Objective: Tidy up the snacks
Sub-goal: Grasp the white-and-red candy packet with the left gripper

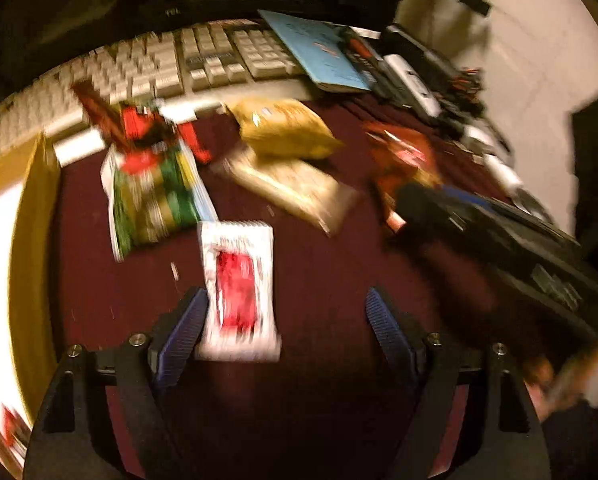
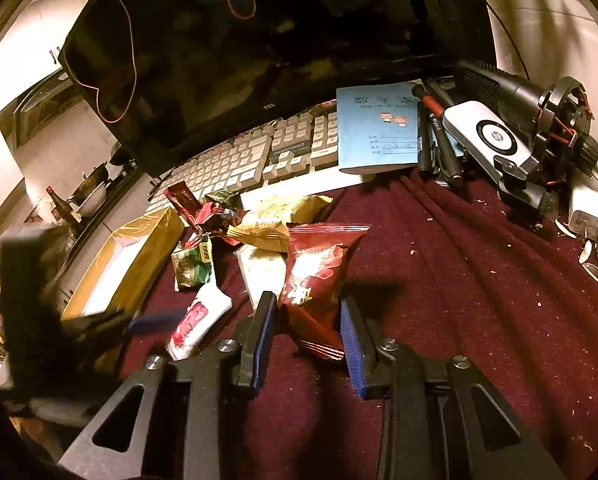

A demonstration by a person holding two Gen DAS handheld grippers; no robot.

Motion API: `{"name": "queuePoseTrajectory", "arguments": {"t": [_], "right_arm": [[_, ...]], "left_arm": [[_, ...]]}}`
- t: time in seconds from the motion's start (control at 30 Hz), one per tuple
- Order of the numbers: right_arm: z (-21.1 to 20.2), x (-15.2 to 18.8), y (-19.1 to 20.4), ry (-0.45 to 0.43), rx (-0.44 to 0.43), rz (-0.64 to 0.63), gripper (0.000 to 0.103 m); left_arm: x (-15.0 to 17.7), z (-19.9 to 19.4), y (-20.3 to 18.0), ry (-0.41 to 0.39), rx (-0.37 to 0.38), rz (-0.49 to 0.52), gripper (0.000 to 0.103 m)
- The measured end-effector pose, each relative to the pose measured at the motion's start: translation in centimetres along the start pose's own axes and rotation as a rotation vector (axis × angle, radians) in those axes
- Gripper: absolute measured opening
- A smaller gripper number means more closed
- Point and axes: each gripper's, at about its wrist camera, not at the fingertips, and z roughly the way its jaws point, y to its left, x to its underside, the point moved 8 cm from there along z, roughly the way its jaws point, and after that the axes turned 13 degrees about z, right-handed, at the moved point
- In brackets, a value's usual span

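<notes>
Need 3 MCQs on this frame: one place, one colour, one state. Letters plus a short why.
1. Where is the blue notebook?
A. in the box
B. on the keyboard's end
C. under the red packet

2. What colour is the cloth?
A. dark red
B. green
C. white

3. How does the left gripper stand?
A. shut on the yellow packet
B. open over the white packet
C. out of view

Key: 1 B, it covers the end of the keyboard. 2 A, maroon in both views. 3 B, its fingers stand apart over the white packet, while the right gripper pinches the red packet.
</notes>
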Motion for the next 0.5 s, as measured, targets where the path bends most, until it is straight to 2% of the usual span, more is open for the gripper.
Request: {"name": "queuePoseTrajectory", "arguments": {"t": [0.1, 0.27, 0.37, 0.4, 0.47, 0.5], "right_arm": [[-0.1, 0.1, 0.1, -0.004, 0.000, -0.007, 0.033], [0.0, 0.1, 0.1, -0.002, 0.005, -0.008, 0.033], [0.1, 0.1, 0.2, -0.002, 0.013, -0.013, 0.034], [0.1, 0.1, 0.2, -0.003, 0.018, -0.015, 0.034], [0.2, 0.2, 0.3, -0.003, 0.028, -0.019, 0.034], [0.2, 0.2, 0.3, -0.005, 0.033, -0.023, 0.034]], "left_arm": [[0.7, -1.2, -0.2, -0.035, 0.042, -0.059, 0.082], [0.5, -1.1, 2.3, -0.041, -0.062, -0.175, 0.079], [0.3, -1.6, 3.4, -0.062, -0.079, -0.246, 0.078], [0.1, -1.4, 3.7, -0.061, -0.111, -0.258, 0.077], [-0.4, -0.7, 4.0, -0.047, -0.210, -0.235, 0.064], [-0.4, -0.6, 3.8, -0.031, -0.266, -0.211, 0.052]]}}
